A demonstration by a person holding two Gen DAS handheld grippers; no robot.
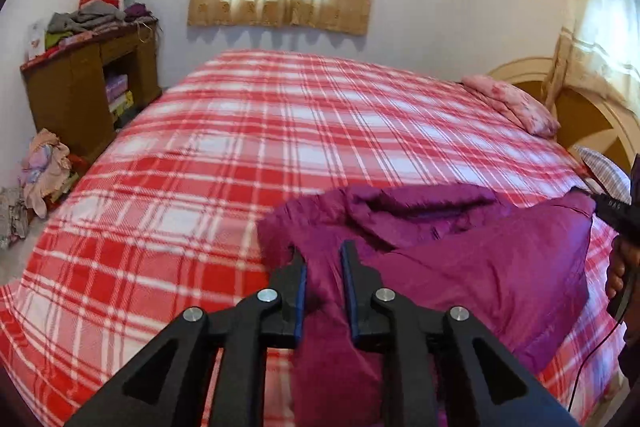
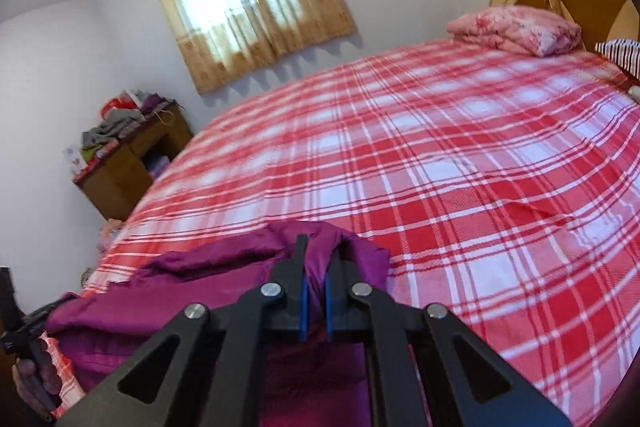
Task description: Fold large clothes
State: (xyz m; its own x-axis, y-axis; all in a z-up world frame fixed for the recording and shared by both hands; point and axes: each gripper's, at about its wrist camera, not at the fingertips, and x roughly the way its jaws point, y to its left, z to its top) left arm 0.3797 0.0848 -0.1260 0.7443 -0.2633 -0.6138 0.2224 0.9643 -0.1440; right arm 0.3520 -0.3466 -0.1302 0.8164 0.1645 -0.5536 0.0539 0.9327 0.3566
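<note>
A bed (image 1: 224, 131) covered in a red and white plaid blanket (image 2: 460, 167) fills most of the scene. A purple garment (image 1: 480, 267) is spread, partly bunched, across the near edge of the bed. A brown cabinet (image 1: 72, 99) heaped with clothes is seen by the far left wall, and a pink pillow (image 2: 516, 29) at the far right. The left gripper (image 1: 323, 251) is parted slightly, purple cloth lying between its jaws, unpinched. The right gripper (image 2: 320, 247) is clamped tight on a raised fold of the garment.
</note>
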